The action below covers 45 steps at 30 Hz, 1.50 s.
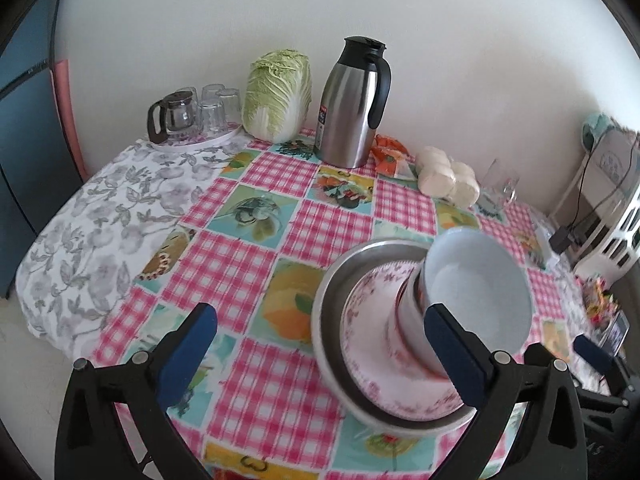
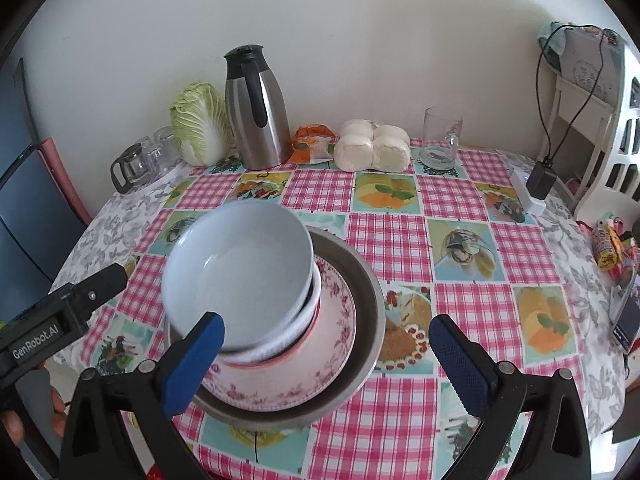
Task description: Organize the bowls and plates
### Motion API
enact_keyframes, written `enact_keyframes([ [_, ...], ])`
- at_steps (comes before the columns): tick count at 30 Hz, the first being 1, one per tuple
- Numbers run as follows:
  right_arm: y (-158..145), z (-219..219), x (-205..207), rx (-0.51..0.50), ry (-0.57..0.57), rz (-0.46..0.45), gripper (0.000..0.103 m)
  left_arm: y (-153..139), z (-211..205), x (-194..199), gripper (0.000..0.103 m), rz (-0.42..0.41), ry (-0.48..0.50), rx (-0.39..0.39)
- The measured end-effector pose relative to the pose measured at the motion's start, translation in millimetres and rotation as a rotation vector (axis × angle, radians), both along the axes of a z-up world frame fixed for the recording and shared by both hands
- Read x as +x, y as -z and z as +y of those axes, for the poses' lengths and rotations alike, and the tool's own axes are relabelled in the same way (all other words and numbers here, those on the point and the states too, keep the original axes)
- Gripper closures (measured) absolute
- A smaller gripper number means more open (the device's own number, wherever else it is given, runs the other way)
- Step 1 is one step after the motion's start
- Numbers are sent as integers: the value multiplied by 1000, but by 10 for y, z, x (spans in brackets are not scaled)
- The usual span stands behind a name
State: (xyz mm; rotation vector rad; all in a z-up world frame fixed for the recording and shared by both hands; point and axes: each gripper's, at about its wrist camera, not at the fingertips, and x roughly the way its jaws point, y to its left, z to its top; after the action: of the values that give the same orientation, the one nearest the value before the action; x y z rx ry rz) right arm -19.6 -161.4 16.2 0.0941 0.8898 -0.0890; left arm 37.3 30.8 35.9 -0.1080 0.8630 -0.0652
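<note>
A: Left gripper (image 1: 320, 334)?

B: Spread wide, nothing between the blue pads (image 1: 196, 344). Hovering above the checked tablecloth (image 1: 256, 240), just left of the stack.

A: Right gripper (image 2: 326, 344)?

B: Also gaping, gripping nothing. Left pad overlapping the stack in view; contact impossible to judge. Bare tablecloth between the jaws otherwise.

A: And the dishes?

B: Piled in 1 tower near the front of the table. At the bottom, a steel basin (image 2: 370, 280). Inside it, a pink floral plate (image 2: 340, 320). On the plate, nested bowls, with a pale blue bowl (image 2: 240, 272) on top, empty, leaning slightly.

A: Behind?

B: Along the wall: a napa cabbage (image 1: 278, 96), a steel thermal carafe (image 1: 352, 108), a bag of white buns (image 2: 372, 146), a glass mug (image 2: 440, 138). Far left, a glass teapot (image 1: 176, 116) and upturned tumblers on a tray (image 1: 224, 136).

A: Anything else?

B: A hand (image 2: 24, 420) at the lower left of the right wrist view, under the black body of the left tool.
</note>
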Motion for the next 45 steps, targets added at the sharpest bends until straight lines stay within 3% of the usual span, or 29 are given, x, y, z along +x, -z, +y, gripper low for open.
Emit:
enact_keyframes([
  [5,110,-19,-249,3,4,-6,0,161,-27,-225,0,41,20,60],
  [12,386,-51,-470,-30,19,62,0,360,-114,-358,0,148,47,140],
  [45,509,-141,-510,-40,45,104,0,492,-251,-364,0,227,117,156],
])
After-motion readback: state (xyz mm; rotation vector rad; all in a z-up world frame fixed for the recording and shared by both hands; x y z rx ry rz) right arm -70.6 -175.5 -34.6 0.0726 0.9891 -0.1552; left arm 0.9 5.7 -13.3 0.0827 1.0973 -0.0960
